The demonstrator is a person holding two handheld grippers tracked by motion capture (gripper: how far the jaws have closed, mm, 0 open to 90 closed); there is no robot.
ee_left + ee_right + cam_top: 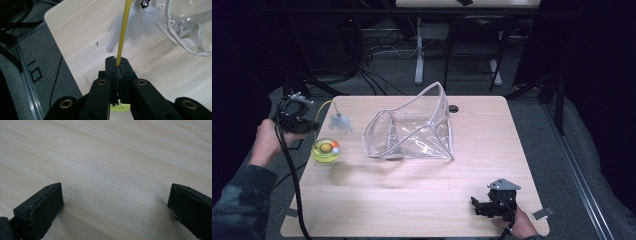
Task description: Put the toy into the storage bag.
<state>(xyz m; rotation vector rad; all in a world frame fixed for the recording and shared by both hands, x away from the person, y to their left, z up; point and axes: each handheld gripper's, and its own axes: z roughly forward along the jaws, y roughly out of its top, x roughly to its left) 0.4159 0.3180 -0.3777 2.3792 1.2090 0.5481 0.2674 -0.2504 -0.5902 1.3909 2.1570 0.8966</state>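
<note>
My left gripper (312,126) sits at the table's left edge with its jaws pinched tight on a thin yellow wand (123,30). In the left gripper view the wand runs straight out from between the closed jaw tips, up and away from them. Just past the tips, along the wand's far stretch, hangs a tuft of soft white feathers (140,22), and a small dark bell (145,3) shows at the top of that tuft. From the high view the feathers (340,122) float just ahead of the jaws, above the pale wooden table (422,195). Directly below the jaws lies a round, clear yellow-green plastic disc (325,150) with an orange ball and a white ball inside it; a sliver of it peeks out under the jaws in the left gripper view (120,107).

Beyond the feathers, further out from the left jaws, stands a clear plastic pouch with white piping (412,131), its mouth gaping open towards the left gripper.

My right gripper (473,205) rests at the near right corner, well apart from the pouch. Its jaws are spread wide, with bare wood between them and nothing held.
</note>
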